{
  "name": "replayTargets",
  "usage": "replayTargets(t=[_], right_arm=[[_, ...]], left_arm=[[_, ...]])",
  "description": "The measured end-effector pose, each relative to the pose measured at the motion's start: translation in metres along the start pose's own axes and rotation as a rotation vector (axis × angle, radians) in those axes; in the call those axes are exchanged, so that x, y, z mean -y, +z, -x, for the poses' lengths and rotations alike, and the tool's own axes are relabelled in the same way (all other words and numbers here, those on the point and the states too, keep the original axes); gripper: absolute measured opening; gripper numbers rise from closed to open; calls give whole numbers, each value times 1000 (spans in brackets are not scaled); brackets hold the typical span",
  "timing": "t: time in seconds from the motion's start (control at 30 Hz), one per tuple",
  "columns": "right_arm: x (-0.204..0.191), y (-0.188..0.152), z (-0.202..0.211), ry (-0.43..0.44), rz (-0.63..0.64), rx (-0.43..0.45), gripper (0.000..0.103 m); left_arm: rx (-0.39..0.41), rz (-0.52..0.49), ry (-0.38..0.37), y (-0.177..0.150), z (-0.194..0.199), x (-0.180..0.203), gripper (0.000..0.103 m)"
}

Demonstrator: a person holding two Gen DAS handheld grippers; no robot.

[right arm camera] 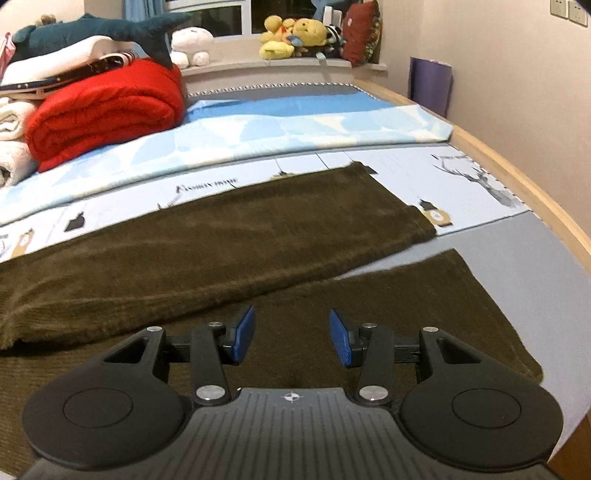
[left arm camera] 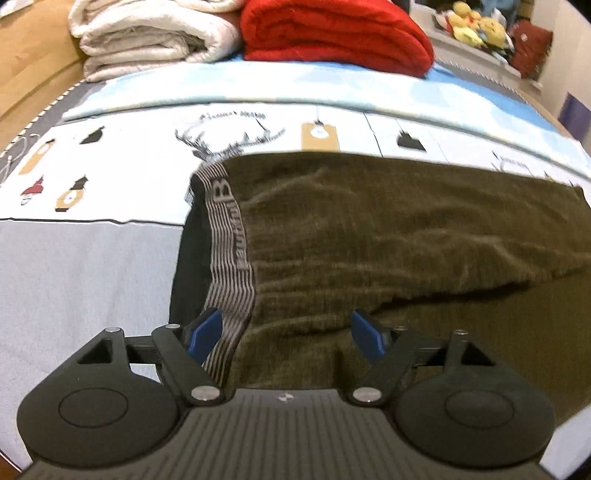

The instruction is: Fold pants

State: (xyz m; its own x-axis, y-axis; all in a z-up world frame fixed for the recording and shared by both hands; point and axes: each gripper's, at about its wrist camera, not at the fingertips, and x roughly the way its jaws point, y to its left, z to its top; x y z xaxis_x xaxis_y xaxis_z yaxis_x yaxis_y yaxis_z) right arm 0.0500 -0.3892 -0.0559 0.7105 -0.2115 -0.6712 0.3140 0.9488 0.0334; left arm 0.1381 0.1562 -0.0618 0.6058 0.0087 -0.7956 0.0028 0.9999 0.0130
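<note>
Olive-brown pants (left arm camera: 369,229) lie flat across the bed, with a grey striped waistband (left arm camera: 229,254) at the left end. In the right wrist view both legs (right arm camera: 229,236) run to the right, the far leg beside the near leg (right arm camera: 424,306). My left gripper (left arm camera: 286,334) is open, its blue fingers (left arm camera: 205,332) straddling the waist end just above the cloth. My right gripper (right arm camera: 291,338) is open over the near leg, holding nothing.
A folded red blanket (right arm camera: 107,107) and white blankets (left arm camera: 155,33) are stacked at the back of the bed. Plush toys (right arm camera: 295,37) sit on the window sill. The wooden bed edge (right arm camera: 517,173) runs along the right, near a wall.
</note>
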Motion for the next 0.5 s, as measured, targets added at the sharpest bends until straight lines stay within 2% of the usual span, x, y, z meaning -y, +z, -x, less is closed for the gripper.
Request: replayTargets(t=[0.1,0.2,0.3,0.43,0.5], right_arm=[[-10,3,-3,18,11,12,46],[-21,6,-4,28,12,36,46],[-29,10,-5,33,-4,56,45],[-39,17,-5,50,-35,86,43],[-46,19,-3,57,-33,120,43]], left_arm=[[22,44,11,6,-1,-2,81],[39,60,-34,12,-2,-3,81],[70,38,22,17,-3,2,81],[98,58,76,24,-6,0,81],[109,58,128,28,-8,0,81]])
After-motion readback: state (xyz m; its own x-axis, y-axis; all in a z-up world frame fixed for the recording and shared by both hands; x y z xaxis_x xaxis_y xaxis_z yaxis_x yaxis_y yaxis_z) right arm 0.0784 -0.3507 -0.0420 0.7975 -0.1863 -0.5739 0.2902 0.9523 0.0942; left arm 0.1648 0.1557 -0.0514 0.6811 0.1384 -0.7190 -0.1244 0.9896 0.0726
